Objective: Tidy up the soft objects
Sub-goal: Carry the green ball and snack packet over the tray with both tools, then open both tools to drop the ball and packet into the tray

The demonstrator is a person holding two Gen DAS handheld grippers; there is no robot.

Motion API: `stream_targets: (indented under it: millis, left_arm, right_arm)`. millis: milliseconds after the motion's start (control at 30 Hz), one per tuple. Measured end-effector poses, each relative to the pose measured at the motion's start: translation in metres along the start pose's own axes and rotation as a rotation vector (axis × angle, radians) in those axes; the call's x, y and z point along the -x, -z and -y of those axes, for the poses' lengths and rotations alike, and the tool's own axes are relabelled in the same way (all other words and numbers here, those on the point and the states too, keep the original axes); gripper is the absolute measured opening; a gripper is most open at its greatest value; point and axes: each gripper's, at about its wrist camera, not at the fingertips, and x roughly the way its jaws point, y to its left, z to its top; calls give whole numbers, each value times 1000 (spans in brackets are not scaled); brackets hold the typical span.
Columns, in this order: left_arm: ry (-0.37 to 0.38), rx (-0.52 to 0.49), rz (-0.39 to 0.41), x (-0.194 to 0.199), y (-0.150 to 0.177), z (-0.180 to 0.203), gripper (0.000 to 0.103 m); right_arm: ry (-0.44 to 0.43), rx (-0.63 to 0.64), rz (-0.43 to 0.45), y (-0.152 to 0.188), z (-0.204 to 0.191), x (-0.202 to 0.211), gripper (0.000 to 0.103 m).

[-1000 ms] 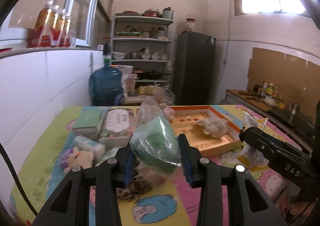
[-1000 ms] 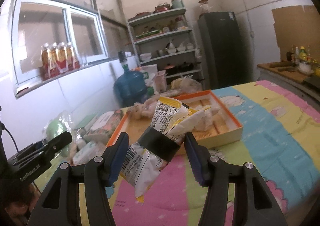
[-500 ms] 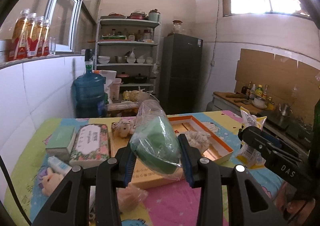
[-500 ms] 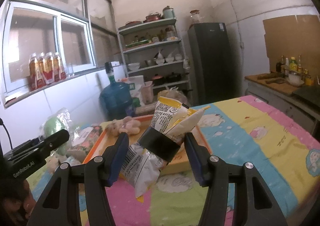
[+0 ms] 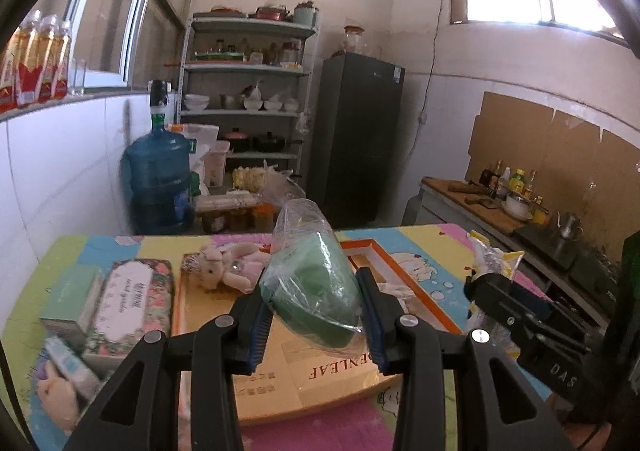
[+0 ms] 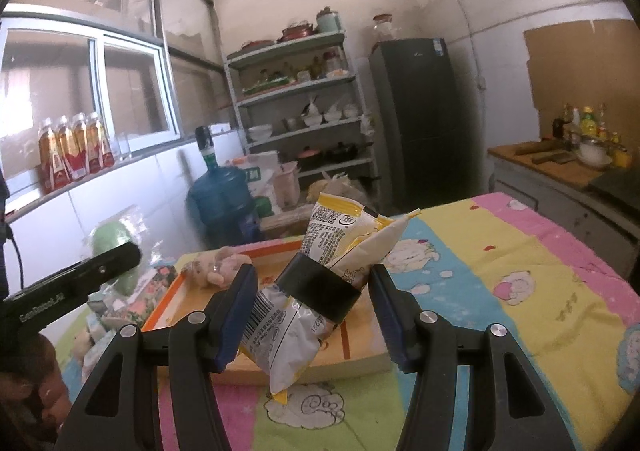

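Both loaded claws have risen above the orange tray [image 5: 404, 277], which holds a plush rabbit [image 5: 228, 265].

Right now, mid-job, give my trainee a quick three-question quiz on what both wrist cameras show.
1. True or false: the left gripper is empty.
2. What does the right gripper grip? A) plush rabbit B) yellow snack packet with black band C) tissue box
3. Fill in: the plush rabbit lies at the far end of the orange-rimmed ____.

Key:
1. False; it clamps a bagged green sponge.
2. B, the snack packet.
3. Tray, on the cartoon-print table cover.
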Motion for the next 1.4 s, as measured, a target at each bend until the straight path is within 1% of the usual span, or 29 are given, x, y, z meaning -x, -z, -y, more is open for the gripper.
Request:
stream_targets:
  millis: [167, 267, 433, 567, 767, 933, 1000, 1167, 1300, 1367, 1400]
  left_arm:
    - [-12, 18, -65, -31, 9, 2, 40]
    - [-18, 28, -118, -52, 17, 1, 40]
    - [-23, 55, -187, -77, 27, -2, 40]
    - [-28, 68, -230, -91, 34, -5, 40]
    - [-36, 69, -281, -108, 42, -6, 40]
    - [-40, 79, -317, -117, 50, -9, 41]
    - [-36, 85, -320, -118, 50, -10, 41]
    - [-35, 86, -320, -120, 49, -10, 43]
    - [-31, 87, -311, -118, 47, -10, 52]
    - [-39, 85, -295, -114, 46, -10, 61]
    - [-42, 84, -287, -111, 44, -9, 69]
  right_arm:
    - [-49, 8, -83, 5, 2, -35, 59]
    - [-61, 20, -135, 12, 3, -54, 59]
    - [-89, -10, -204, 18, 9, -82, 59]
    - [-96, -18, -227, 20, 10, -91, 59]
    - [-115, -18, -236, 21, 14, -93, 56]
    - [-134, -19, -283, 24, 13, -102, 55]
    - [-128, -19, -291, 24, 12, -103, 55]
    - [-124, -18, -269, 24, 11, -99, 55]
    - [-130, -33, -241, 22, 13, -91, 55]
    - [-133, -38, -225, 21, 13, -86, 55]
    - [-133, -39, -215, 21, 13, -82, 55]
